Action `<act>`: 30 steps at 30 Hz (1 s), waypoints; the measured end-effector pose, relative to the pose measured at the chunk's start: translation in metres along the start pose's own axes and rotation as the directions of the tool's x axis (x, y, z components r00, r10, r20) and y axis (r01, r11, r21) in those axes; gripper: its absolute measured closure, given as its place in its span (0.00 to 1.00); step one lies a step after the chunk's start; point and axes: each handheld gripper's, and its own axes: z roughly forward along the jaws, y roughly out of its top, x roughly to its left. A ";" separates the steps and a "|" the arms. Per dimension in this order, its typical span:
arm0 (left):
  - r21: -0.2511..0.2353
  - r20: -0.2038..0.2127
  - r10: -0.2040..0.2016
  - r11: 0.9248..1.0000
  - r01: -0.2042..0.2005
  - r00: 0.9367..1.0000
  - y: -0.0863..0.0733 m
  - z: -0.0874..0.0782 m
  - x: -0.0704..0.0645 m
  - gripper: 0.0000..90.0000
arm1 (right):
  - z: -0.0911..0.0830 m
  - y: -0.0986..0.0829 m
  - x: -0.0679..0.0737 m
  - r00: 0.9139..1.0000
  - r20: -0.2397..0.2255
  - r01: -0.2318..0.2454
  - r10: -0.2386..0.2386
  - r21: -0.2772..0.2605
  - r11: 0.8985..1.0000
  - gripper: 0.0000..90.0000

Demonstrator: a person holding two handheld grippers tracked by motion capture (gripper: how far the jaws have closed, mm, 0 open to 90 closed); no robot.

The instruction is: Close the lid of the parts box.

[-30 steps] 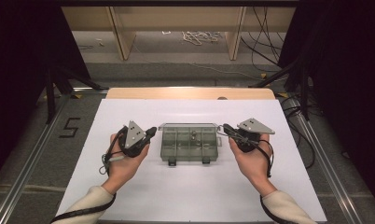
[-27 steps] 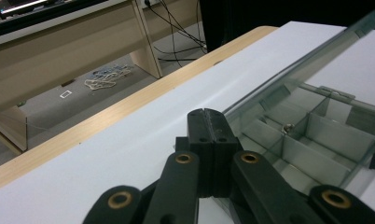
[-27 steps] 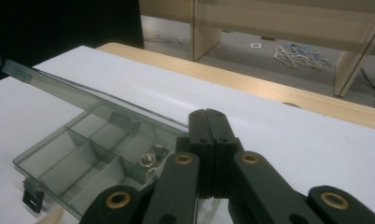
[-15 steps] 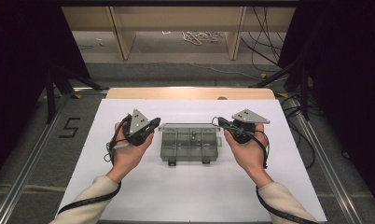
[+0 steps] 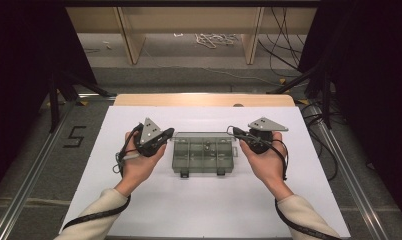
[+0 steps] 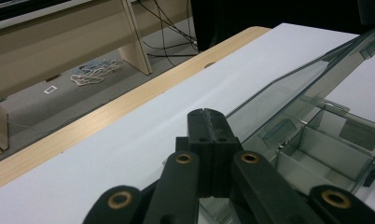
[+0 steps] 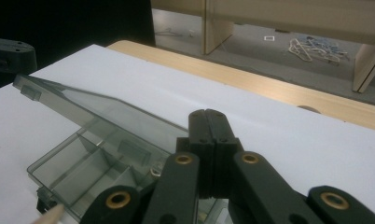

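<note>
A clear grey compartment box point(image 5: 204, 156) lies in the middle of the white table. Its lid point(image 6: 311, 77) stands tilted up over the dividers point(image 6: 323, 151); the lid point(image 7: 106, 109) also shows over the compartments point(image 7: 85, 170) in the right gripper view. My left gripper point(image 5: 169, 133) rests at the box's rear left corner, jaws pressed together with nothing between them point(image 6: 208, 115). At the rear right corner my right gripper point(image 5: 234, 131) is likewise shut and empty point(image 7: 209, 116). Whether either tip touches the lid is hidden.
The white sheet point(image 5: 204, 210) covers the table, with a wooden strip point(image 5: 204, 99) along its far edge. Beyond it are shelf legs point(image 5: 129, 40) and loose cables point(image 5: 211, 39) on the floor. Dark stands flank both sides.
Both hands have moved forward and inward, bringing the gripper tips from the box's sides to its rear corners.
</note>
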 end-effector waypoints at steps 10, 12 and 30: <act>0.013 0.012 0.000 1.000 0.000 1.000 -0.003 -0.002 -0.004 1.00 | 0.002 -0.005 0.002 1.000 -0.019 0.007 -0.006 0.032 0.999 1.00; 0.015 0.017 -0.005 1.000 0.005 1.000 -0.004 -0.002 -0.005 1.00 | 0.002 -0.005 0.001 1.000 -0.012 0.018 -0.018 0.032 0.999 1.00; 0.044 0.031 0.008 0.999 -0.010 0.999 -0.012 -0.008 -0.006 1.00 | 0.000 -0.012 0.000 1.000 -0.024 0.011 -0.010 0.078 0.997 1.00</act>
